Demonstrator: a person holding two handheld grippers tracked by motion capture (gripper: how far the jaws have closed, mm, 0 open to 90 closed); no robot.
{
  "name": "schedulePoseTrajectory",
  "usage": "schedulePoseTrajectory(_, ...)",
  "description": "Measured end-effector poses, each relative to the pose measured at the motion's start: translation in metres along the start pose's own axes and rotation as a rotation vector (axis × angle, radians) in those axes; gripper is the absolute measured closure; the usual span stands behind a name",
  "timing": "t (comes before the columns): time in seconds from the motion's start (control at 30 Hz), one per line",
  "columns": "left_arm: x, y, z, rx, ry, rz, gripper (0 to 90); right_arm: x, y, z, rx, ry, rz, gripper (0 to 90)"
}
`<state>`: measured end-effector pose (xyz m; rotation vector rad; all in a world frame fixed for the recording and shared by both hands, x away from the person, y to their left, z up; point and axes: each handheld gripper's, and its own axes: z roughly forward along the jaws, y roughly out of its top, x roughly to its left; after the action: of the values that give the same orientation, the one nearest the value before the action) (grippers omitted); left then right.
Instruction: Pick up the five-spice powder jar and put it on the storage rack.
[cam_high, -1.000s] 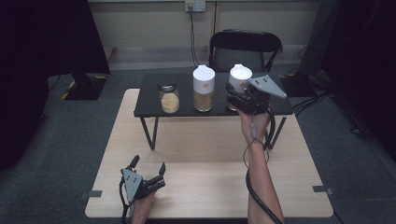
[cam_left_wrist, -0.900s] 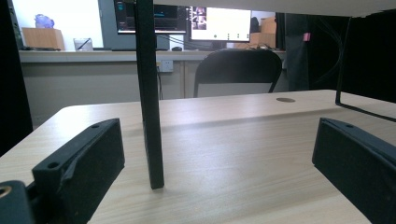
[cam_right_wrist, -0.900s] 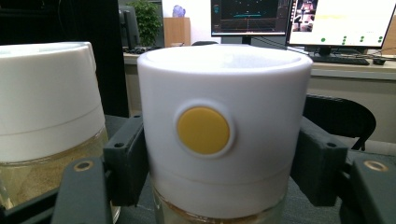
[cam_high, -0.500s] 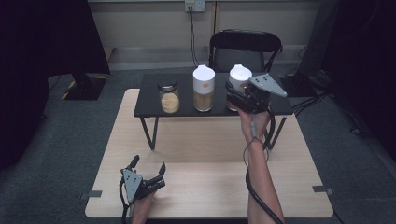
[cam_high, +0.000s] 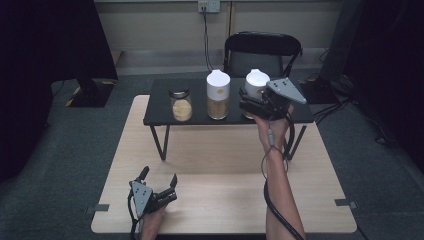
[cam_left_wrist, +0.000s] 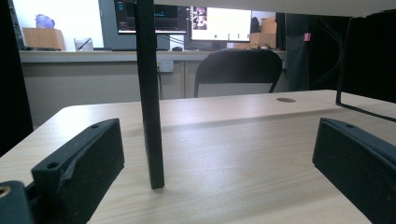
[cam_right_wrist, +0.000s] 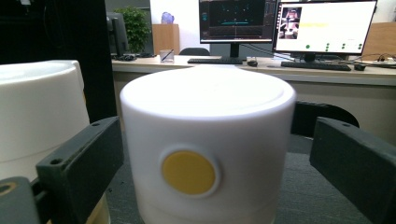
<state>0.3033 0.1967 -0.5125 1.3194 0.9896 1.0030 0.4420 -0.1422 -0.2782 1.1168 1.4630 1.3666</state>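
Right gripper (cam_high: 248, 101) jaws just opened, white-lidded jar (cam_high: 256, 86) between them, on black shelf (cam_high: 160, 112) over wooden table (cam_high: 225, 175); hands unmoved. Left gripper (cam_high: 159, 177) rests open, near table edge. Left gripper view: shelf leg (cam_left_wrist: 149, 93), chair, monitors. Right gripper view: yellow dot (cam_right_wrist: 188, 172) on lid, pads clear

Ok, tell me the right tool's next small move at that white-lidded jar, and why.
Probably draw the right tool straight back from the white-lidded jar. Its jaws have just been opening and now stand apart from the lid on both sides, with the jar upright on the black shelf, so it looks released.
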Motion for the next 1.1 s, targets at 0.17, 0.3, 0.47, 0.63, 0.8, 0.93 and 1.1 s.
schedulePoseTrajectory(0.17, 0.0002, 0.0, 0.0, 0.0, 0.004, 0.001, 1.4, 0.0005, -0.0009, 0.0009, -0.004, -0.005, 0.001, 0.0)
schedulePoseTrajectory(0.3, 0.0003, 0.0, -0.0001, 0.0, 0.004, 0.002, 1.2, 0.0011, -0.0027, 0.0005, -0.01, -0.011, -0.002, 0.0)
schedulePoseTrajectory(0.47, 0.0002, 0.0, 0.0, 0.0, 0.005, 0.001, 1.2, 0.0004, -0.0039, -0.0001, -0.007, -0.008, -0.003, 0.0)
schedulePoseTrajectory(0.63, 0.0003, 0.0001, -0.0001, 0.001, 0.004, 0.003, 1.2, -0.0005, -0.0033, -0.0006, -0.004, -0.004, 0.003, 0.0)
schedulePoseTrajectory(0.8, 0.0003, 0.0, -0.0001, 0.0, 0.004, 0.002, 1.2, 0.0015, -0.0038, -0.0014, -0.006, -0.005, -0.007, 0.0)
schedulePoseTrajectory(0.93, 0.0002, 0.0, 0.0, 0.0, 0.004, 0.001, 1.2, 0.0005, -0.0037, -0.003, -0.015, -0.005, -0.003, 0.0)
schedulePoseTrajectory(1.1, 0.0002, 0.0, 0.0, 0.0, 0.004, 0.001, 1.2, 0.0001, -0.003, -0.0053, -0.02, -0.005, -0.006, 0.0)
